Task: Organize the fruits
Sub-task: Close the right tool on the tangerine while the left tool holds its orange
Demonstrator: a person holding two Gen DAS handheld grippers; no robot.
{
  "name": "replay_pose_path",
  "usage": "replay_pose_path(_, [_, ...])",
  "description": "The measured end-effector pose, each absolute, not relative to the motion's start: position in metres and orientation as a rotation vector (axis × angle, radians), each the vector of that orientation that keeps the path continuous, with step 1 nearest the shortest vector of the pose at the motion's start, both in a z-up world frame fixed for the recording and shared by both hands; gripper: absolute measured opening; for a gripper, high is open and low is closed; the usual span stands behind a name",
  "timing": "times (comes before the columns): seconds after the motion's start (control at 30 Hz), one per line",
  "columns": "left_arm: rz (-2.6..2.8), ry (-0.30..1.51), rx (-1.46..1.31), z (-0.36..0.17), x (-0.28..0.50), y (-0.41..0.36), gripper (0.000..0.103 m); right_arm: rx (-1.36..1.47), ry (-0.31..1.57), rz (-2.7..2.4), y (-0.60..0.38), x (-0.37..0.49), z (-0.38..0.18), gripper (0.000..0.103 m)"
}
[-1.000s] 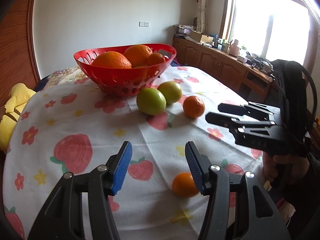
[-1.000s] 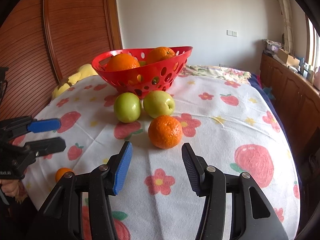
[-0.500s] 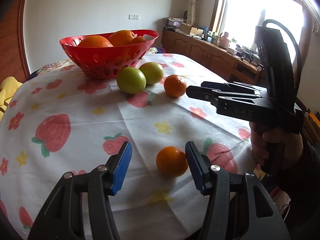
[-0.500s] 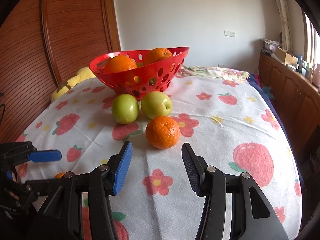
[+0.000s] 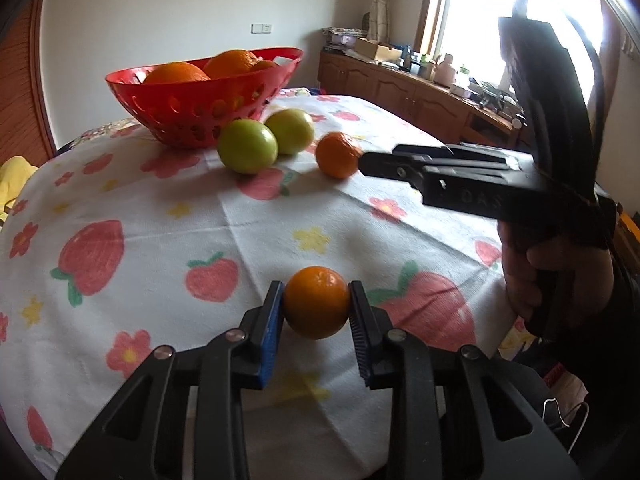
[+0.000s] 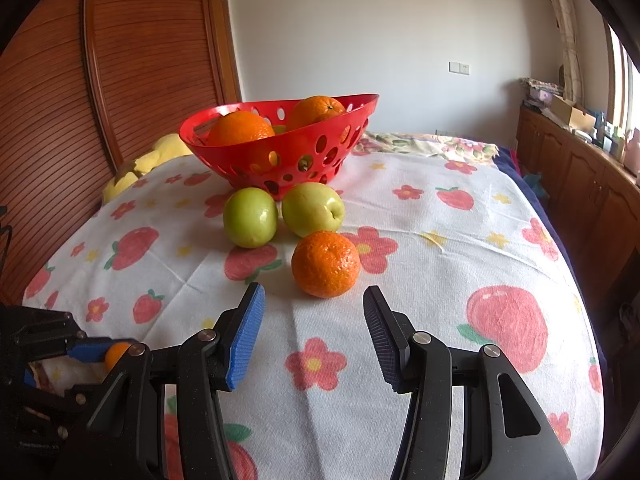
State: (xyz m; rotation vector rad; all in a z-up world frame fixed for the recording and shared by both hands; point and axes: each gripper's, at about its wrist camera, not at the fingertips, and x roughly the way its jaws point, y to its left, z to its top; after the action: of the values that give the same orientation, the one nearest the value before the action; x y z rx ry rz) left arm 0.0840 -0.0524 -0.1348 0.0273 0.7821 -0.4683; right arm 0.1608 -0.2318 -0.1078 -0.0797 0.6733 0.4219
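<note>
A: How far along?

B: Oranges (image 6: 240, 128) sit in the red basket (image 6: 280, 160); two green apples (image 6: 250, 218) and an orange (image 6: 325, 264) wait mid-table.

A: Grippers?

B: The left gripper (image 5: 316, 312) has just closed on the small orange (image 5: 317, 302) near the table's edge; the right gripper (image 6: 314, 336) gapes empty.

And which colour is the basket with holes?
The basket is red; the right wrist view shows it best.

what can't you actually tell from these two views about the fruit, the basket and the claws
- Red basket: its wall hides whatever lies under the oranges, both views.
- Small orange in the left claw: underside hidden, so lifted or resting on the tablecloth is unclear. In the right wrist view, the right claw body covers most of it.
- Right claw: seen side-on in the left wrist view, so its gap is unreadable there.
</note>
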Motion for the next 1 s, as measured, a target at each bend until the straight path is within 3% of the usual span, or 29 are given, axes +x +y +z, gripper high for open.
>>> replay_pose_path(0.57, [-0.344,0.654,0.018,-0.112,0.141,-0.023,0.030,-0.095,0.677,0.425,-0.228,0.160,-0.109,0.052])
replay_pose_path(1.0, [-0.330,0.627,-0.002,-0.118,0.137,-0.020,0.030,-0.134,0.695,0.428,-0.221,0.177,-0.100,0.052])
